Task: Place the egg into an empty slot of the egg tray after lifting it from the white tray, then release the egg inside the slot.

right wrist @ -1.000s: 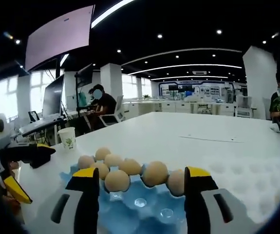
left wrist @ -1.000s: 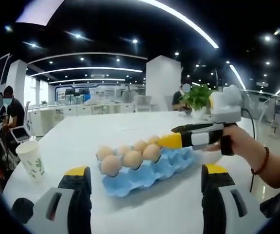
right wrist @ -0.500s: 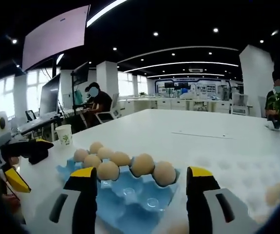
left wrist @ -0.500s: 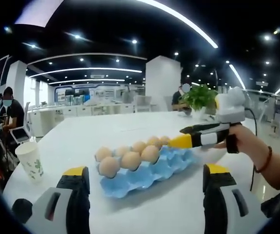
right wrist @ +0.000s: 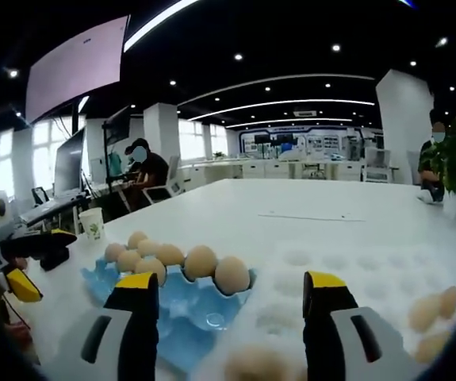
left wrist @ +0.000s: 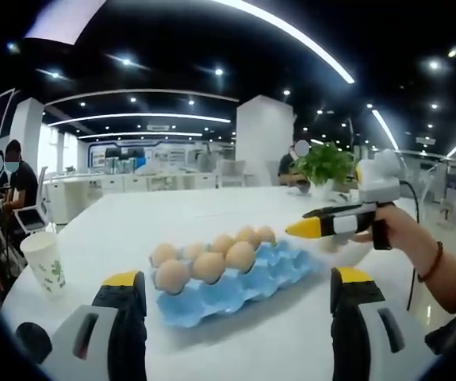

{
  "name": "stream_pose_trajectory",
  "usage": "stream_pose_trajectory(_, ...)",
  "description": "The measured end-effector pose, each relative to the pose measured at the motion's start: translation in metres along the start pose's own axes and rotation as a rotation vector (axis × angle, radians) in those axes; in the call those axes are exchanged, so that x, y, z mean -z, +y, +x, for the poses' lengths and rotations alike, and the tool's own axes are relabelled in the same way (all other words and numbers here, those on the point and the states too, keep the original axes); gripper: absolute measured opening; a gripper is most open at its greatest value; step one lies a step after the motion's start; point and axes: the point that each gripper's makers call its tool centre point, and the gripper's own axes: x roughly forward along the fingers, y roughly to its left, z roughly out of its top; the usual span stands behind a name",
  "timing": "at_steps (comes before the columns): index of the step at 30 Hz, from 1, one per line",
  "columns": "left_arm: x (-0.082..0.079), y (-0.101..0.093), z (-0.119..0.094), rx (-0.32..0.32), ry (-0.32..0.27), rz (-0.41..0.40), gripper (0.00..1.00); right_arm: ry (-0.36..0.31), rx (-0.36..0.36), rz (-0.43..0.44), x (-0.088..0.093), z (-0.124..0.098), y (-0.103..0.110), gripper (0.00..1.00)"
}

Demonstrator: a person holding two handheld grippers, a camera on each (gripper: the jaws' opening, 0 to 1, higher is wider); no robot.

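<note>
A blue egg tray (left wrist: 263, 278) lies on the white table and holds several brown eggs (left wrist: 209, 266) along its near-left side. My left gripper (left wrist: 237, 279) stands open in front of it with nothing between its jaws. My right gripper (left wrist: 303, 229), held in a hand, hovers past the blue tray's right end. In the right gripper view that gripper (right wrist: 229, 282) is open and empty. Its jaws frame the blue egg tray (right wrist: 188, 309) on the left and the white tray (right wrist: 331, 274) on the right. Loose eggs (right wrist: 430, 309) lie on the white tray, one (right wrist: 251, 365) close to the jaws.
A paper cup (left wrist: 44, 262) stands on the table left of the blue tray. A potted plant (left wrist: 323, 163) sits at the far edge. A person (left wrist: 13, 178) sits at a desk beyond. My left gripper (right wrist: 49, 266) enters the right gripper view from the left.
My right gripper has drawn back from the blue tray's far end and swung right. Its view now takes in the white tray and its eggs. The left gripper barely moved.
</note>
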Motion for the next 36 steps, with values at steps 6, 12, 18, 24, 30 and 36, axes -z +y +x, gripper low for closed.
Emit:
stream_pose_trajectory(6,0.001,-0.001,0.004,0.003,0.004,0.008,0.99,0.009,0.025,0.010,0.005,-0.006,-0.014,0.74)
stream_pose_trajectory(12,0.001,-0.002,0.004,0.004,0.008,0.009,0.98,-0.005,0.051,0.029,0.002,-0.014,-0.027,0.72)
stream_pose_trajectory(18,0.002,0.000,0.003,-0.008,0.006,0.001,0.99,-0.007,0.058,0.025,0.003,-0.019,-0.041,0.69)
stream_pose_trajectory(24,0.003,0.001,0.004,-0.015,0.008,-0.006,0.98,0.003,0.074,0.020,0.005,-0.024,-0.050,0.68)
stream_pose_trajectory(30,0.005,0.001,0.007,-0.016,0.017,-0.015,0.97,0.011,0.100,0.020,0.008,-0.029,-0.065,0.69)
stream_pose_trajectory(36,0.006,0.002,0.008,-0.014,0.012,-0.041,0.96,0.009,0.123,0.022,0.008,-0.035,-0.076,0.69)
